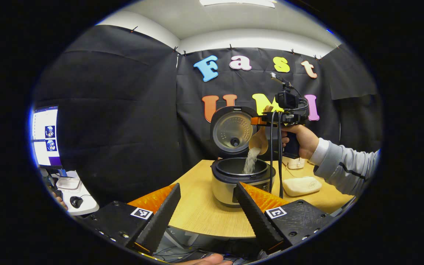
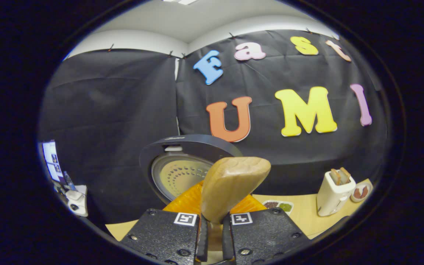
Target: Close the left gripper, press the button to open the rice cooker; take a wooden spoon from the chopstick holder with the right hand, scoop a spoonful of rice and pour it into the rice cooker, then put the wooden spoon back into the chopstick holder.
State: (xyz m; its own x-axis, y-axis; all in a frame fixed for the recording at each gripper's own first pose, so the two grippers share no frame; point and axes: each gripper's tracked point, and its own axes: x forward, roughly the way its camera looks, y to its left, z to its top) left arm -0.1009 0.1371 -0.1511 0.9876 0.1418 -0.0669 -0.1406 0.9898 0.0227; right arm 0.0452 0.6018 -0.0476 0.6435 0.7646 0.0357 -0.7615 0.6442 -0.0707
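Observation:
The rice cooker (image 1: 234, 180) stands on the wooden table (image 1: 197, 209) with its lid (image 1: 232, 130) swung up. Above the pot, a hand holds my right gripper (image 1: 261, 119), shut on the wooden spoon (image 1: 259, 141). The spoon is tipped down and a stream of rice (image 1: 250, 160) falls from it into the pot. In the right gripper view the spoon's handle sits clamped in my right gripper (image 2: 212, 230), the spoon (image 2: 234, 186) pointing away toward the raised lid (image 2: 182, 167). My left gripper (image 1: 207, 189) hangs open in front of the cooker, off the table's near edge, holding nothing.
A black cable (image 1: 280, 158) hangs from the right gripper beside the cooker. A flat white box (image 1: 302, 186) lies right of the cooker. A white toaster with bread (image 2: 332, 193) and a small dish (image 2: 278, 206) stand at the table's back right. A monitor (image 1: 44, 136) and a mouse (image 1: 76, 201) are off to the left.

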